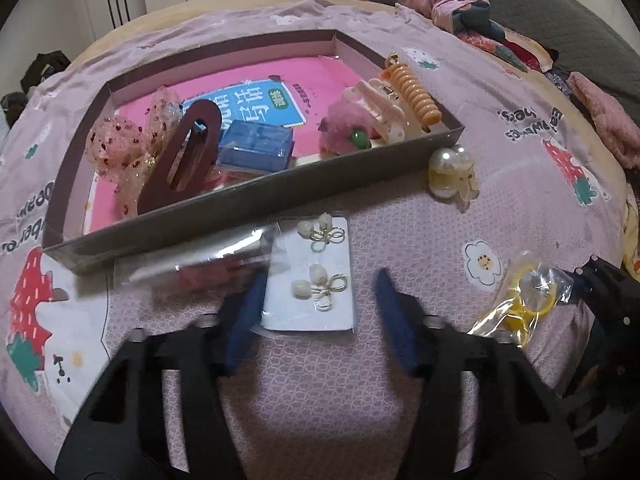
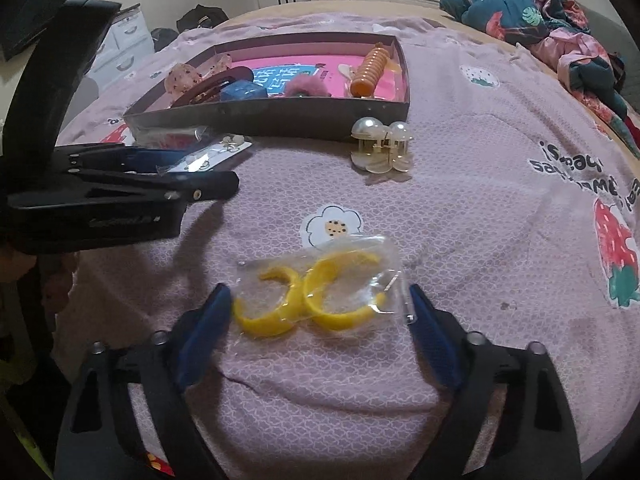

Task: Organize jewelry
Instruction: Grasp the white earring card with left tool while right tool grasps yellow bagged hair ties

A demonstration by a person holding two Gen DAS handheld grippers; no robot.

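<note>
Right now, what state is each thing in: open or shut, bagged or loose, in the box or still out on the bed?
Left gripper: jaws open, either side of the earring card.
Right gripper: jaws open, around the yellow hoops.
Earring card: in a clear sleeve, outside the box.
Yellow hoops: bagged, on the bed.
Pearl clip: loose, outside the box.
Box: lidless, holding hair clips.
Orange clip: inside the box.
</note>
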